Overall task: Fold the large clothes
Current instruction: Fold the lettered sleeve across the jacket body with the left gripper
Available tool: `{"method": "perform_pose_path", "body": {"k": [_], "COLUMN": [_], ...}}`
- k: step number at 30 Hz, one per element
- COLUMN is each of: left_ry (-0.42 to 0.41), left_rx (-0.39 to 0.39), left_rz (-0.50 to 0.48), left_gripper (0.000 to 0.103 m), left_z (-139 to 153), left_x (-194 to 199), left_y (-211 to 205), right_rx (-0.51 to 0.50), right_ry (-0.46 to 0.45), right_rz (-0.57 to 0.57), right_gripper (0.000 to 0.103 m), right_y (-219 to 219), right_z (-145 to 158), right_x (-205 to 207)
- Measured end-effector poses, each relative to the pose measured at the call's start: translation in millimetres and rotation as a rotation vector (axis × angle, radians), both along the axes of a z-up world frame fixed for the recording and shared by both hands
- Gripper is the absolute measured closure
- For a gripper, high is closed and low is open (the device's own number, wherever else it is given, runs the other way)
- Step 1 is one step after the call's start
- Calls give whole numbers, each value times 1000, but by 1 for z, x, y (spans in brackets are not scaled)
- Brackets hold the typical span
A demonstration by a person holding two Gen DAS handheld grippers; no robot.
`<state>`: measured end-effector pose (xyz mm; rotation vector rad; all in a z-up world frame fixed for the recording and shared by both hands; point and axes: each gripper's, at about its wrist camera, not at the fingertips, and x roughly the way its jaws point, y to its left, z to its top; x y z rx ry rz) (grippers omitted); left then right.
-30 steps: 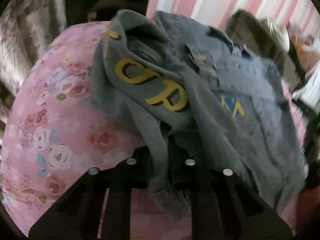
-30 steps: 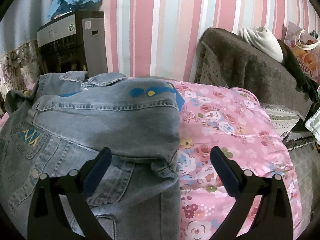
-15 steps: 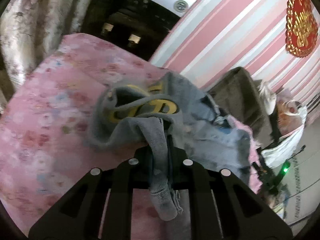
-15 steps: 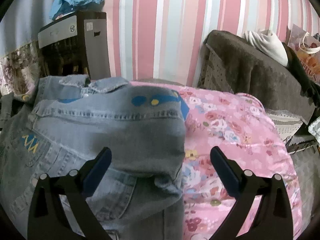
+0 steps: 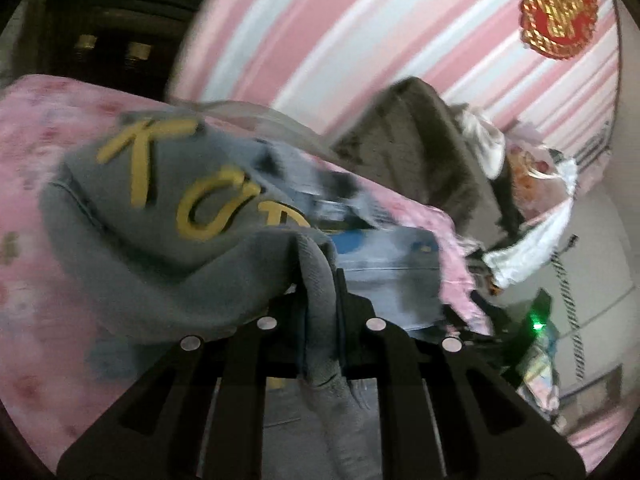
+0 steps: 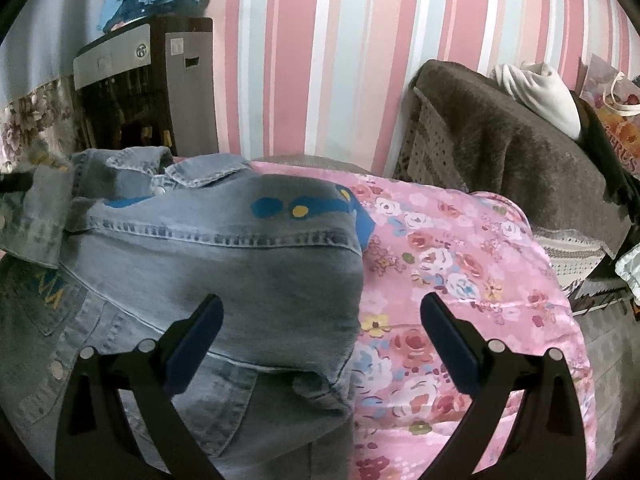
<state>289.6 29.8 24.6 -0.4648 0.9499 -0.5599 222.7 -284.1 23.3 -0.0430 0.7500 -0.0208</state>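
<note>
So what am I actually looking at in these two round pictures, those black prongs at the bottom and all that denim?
No robot here: a person holds a two-finger gripper in each hand, and each gripper carries a wide-angle camera that looks forward along its fingers. That is why the pictures look round and bent, and why black prongs fill the bottom of each.

One picture is from the left gripper. Its fingers are shut on a fold of grey cloth with yellow letters, a sleeve of the denim jacket. The blur suggests quick motion.

The other is from the right gripper. Its fingers stand wide apart and hold nothing; they hover over the jacket's edge.

The jacket lies on a pink flowered bedspread. Behind are a striped wall and a brown blanket.
</note>
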Motion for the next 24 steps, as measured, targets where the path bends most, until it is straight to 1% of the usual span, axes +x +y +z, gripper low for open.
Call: {"method": "perform_pose_path", "body": {"k": [1,3,6,9,11,12,13,16,17,18,20,23,24], "left_ry": [-3,-13,9,-5,-10,-16,-27,-47,-55,-64,-76,-81,-83], "left_rx": [4,57,113,178,201,214,248,316,341,362,395,419,424], "left_rz": [-15,-53,-91,-99,-102,-106,-113,-144,-149,-153,-170,-194,-198], "left_gripper": [93,93,93,93,91,87,84,61,45,35,27,24,20], "left_z": [1,-1,-15,-28,-33,-34,-36,-37,-36,-35,-33,-29,-28], "left_x": [1,4,12,17,18,18,17,10,8,5,-1,-9,-12], "left_y": [-9,-39,-73,-93,-98,-99,-101,-103,-102,-101,-98,-88,-86], "right_rx": [-2,-1,-13,-18,-25,-26,-27,-25,-23,-21,-6,33,45], "right_ry": [1,3,11,13,18,20,21,22,23,25,29,42,44], "right_rz": [0,-1,-5,-3,5,13,20,42,49,57,80,123,138], "right_gripper": [4,4,4,4,4,4,4,4,4,4,4,4,4], "right_y": [-1,-4,-8,-10,-10,-9,-8,-2,0,3,10,21,25], "right_z": [0,-1,-4,-5,-5,-5,-5,-3,-2,-1,2,6,7], "right_x": [1,2,4,5,5,6,6,5,5,5,4,4,4]}}
